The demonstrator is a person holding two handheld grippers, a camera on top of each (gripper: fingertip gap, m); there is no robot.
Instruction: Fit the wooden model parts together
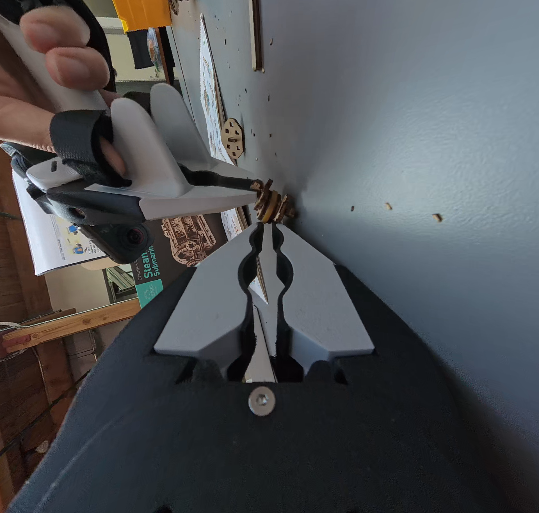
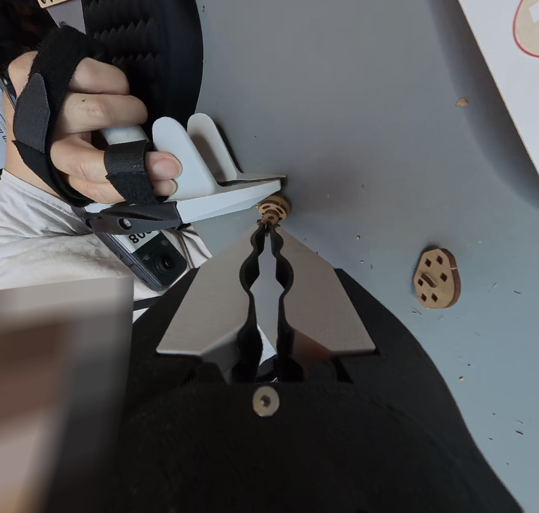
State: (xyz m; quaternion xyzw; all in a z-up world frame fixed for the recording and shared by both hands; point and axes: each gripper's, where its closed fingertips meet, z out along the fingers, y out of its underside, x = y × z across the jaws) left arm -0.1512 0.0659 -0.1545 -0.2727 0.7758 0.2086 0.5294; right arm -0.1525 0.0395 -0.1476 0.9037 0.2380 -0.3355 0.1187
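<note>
Plywood disc stack (image 1: 271, 203) on its axle: our left tool (image 1: 267, 225) and right tool (image 2: 267, 227) both pinch it; uneven squeezing could pop discs apart.

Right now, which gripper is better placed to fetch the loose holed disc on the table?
Left, probably. The right gripper is shut on the small wooden assembly and should keep holding it. The left gripper only sits at its rim, grip unclear. The holed disc lies free nearby.
</note>
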